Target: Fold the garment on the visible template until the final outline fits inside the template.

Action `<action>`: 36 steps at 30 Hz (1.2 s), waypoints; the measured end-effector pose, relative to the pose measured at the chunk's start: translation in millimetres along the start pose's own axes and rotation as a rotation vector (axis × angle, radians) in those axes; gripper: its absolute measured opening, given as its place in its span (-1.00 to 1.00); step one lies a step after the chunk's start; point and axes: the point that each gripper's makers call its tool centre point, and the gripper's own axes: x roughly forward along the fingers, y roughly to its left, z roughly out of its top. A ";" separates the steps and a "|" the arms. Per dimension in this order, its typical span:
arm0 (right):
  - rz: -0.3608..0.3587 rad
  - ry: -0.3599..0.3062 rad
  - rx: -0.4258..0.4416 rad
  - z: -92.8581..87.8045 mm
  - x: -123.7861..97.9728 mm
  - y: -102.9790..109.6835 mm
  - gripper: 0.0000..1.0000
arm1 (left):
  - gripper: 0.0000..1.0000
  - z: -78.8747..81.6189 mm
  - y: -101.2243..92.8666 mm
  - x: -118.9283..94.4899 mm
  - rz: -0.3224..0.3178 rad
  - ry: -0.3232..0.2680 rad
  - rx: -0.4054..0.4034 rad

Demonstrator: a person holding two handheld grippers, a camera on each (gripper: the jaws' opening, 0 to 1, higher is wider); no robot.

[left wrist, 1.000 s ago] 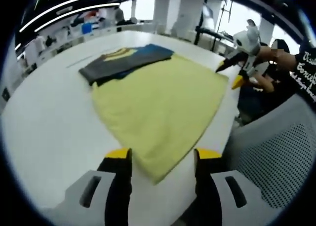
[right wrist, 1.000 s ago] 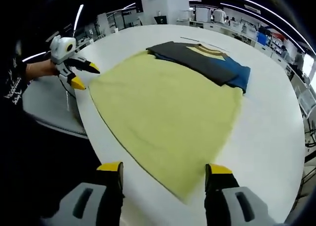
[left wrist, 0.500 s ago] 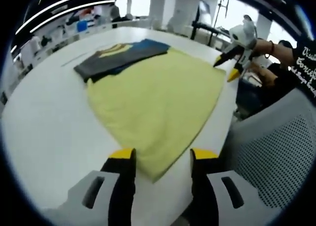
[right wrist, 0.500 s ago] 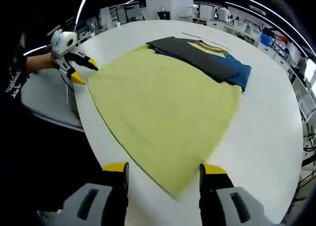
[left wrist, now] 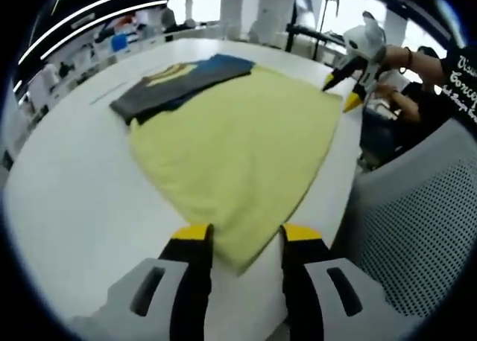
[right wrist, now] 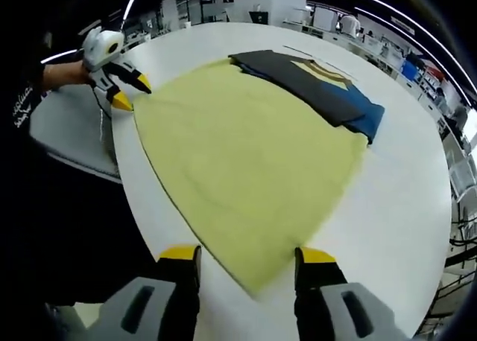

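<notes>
A large yellow cloth lies spread flat on the white table. A folded dark grey, blue and yellow garment rests at its far edge. My left gripper is open, its yellow-tipped jaws straddling the cloth's near corner. My right gripper shows at the upper right beside another corner. In the right gripper view the yellow cloth points a corner between the open jaws of my right gripper. There the folded garment lies at the far side, and my left gripper is at the upper left corner.
A grey mesh chair stands close to the table edge on the right, and it appears as the grey chair in the right gripper view. A person's black sleeve is beside it. Bare table surrounds the cloth.
Both grippers' jaws have narrowed somewhat around their cloth corners. Each camera has shifted slightly closer; the cloth and the folded garment lie as before.
</notes>
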 end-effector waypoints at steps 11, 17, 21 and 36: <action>0.001 -0.003 0.002 -0.8 -1.0 -1.0 -0.09 | -0.42 -3.2 -1.8 -1.1 0.004 0.020 0.015; -0.005 -0.011 0.009 -0.2 -0.9 -2.6 -0.14 | -0.44 -4.9 -1.4 0.6 0.020 0.058 0.134; -0.012 -0.020 0.019 0.4 -0.7 -3.9 -0.17 | -0.46 -3.0 -2.2 1.3 0.017 0.035 0.092; -0.021 -0.035 0.033 0.9 -0.8 -5.7 -0.64 | -0.88 0.2 11.6 2.6 0.043 0.058 0.079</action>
